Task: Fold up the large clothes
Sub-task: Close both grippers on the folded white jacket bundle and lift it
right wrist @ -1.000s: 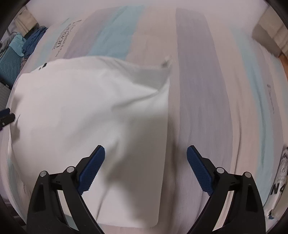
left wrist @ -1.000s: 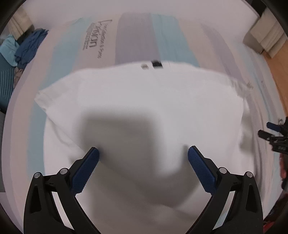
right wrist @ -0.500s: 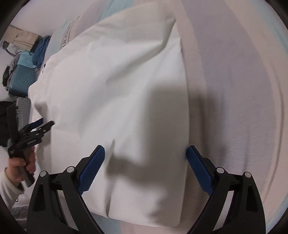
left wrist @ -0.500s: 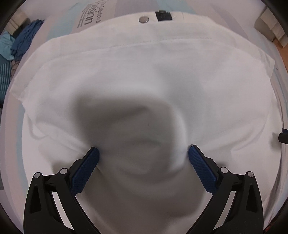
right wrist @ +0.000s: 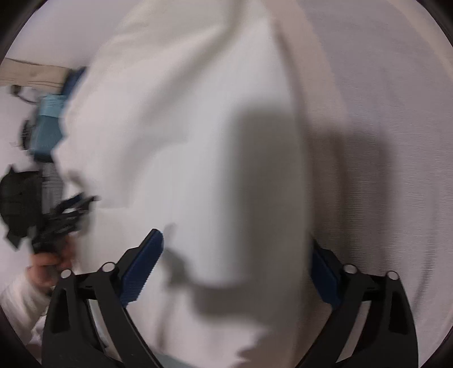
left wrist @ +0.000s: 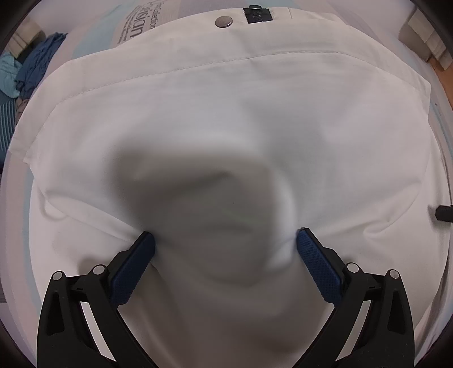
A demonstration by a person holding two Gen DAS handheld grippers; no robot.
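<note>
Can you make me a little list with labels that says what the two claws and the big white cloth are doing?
cloth: white garment, spread on a striped bed cover
garment details: metal snap and dark tag at the far edge
left claw: open, fingers wide, pushed down into the garment, fabric bunched between them
right claw: open, over the garment's right edge, picture blurred
right claw motion: jaws have just been closing a little, cloth between them
pile at the side: blue clothes off the bed cover's left
</note>
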